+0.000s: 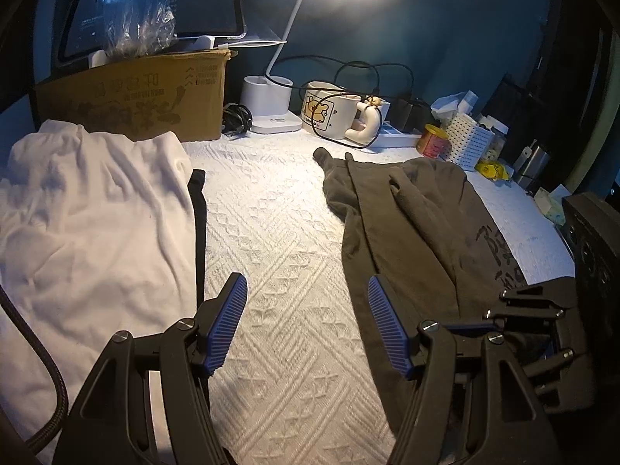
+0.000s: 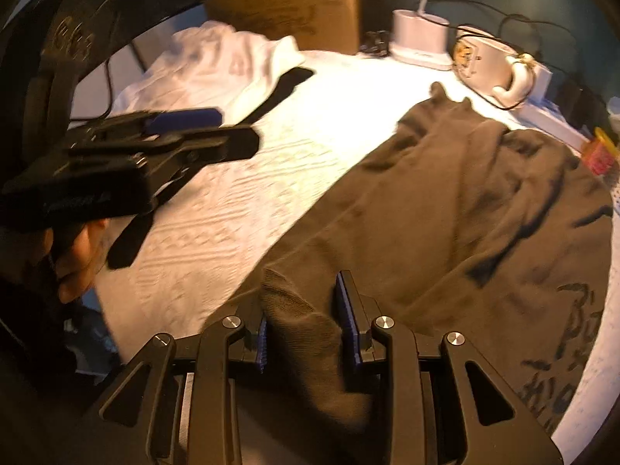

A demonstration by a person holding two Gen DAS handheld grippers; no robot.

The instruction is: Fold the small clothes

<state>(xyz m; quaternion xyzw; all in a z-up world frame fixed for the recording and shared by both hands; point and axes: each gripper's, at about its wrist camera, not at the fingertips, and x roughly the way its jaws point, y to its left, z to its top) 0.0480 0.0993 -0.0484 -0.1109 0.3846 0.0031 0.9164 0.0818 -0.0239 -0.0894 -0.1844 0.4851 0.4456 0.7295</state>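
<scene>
Shirt (image 2: 445, 201): matt olive knit cloth. White garment (image 1: 97, 213): soft, creased cloth. Cover (image 1: 279, 271): white textured quilted weave. Box (image 1: 135, 97): matt cardboard. Mug (image 1: 329, 110): glossy ceramic. Pads (image 1: 228, 325): ribbed blue rubber.

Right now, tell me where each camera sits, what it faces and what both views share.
Left wrist: behind the open left gripper, over the white quilted cover, facing the lamp base.
Right wrist: behind the right gripper, olive garment between its fingers; a hand shows.
Shared: cover, olive and white garment, mug.
</scene>
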